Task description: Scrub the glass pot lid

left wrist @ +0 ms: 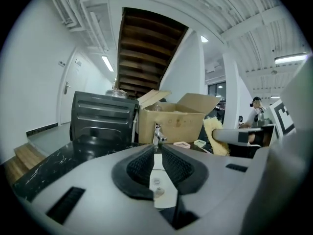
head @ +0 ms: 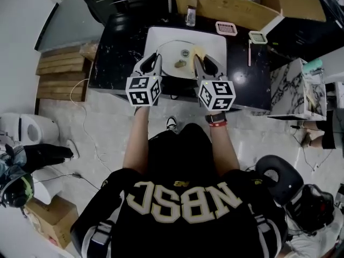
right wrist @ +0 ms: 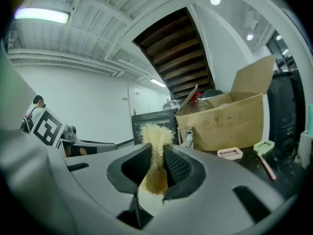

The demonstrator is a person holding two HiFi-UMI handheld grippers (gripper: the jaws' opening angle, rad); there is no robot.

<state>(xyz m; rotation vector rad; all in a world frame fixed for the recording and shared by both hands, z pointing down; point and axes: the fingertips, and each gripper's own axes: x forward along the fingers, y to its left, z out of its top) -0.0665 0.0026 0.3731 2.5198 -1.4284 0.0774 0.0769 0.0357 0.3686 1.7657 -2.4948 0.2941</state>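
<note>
- Makeshift kitchen corner set up inside a large open work hall.
- Directly beneath the jaws: white sink (head: 215, 43) sunk into a black marbled surface (head: 115, 58), chrome faucet (left wrist: 157, 132) just ahead of the jaws.
- Beyond the faucet: open cardboard box (left wrist: 171, 121), with a dark appliance (left wrist: 100, 114) to its left and small drain trays (head: 226, 28) off to the right.
- High above the jaws: bare underside of a staircase (left wrist: 146, 48), exposed ceiling beams (left wrist: 254, 28), strip lights (left wrist: 107, 62).
- Behind the jaws, on the floor (head: 107, 122): stacked wooden boards (head: 59, 74), loose cables (head: 86, 133), an office chair (head: 279, 179).
</note>
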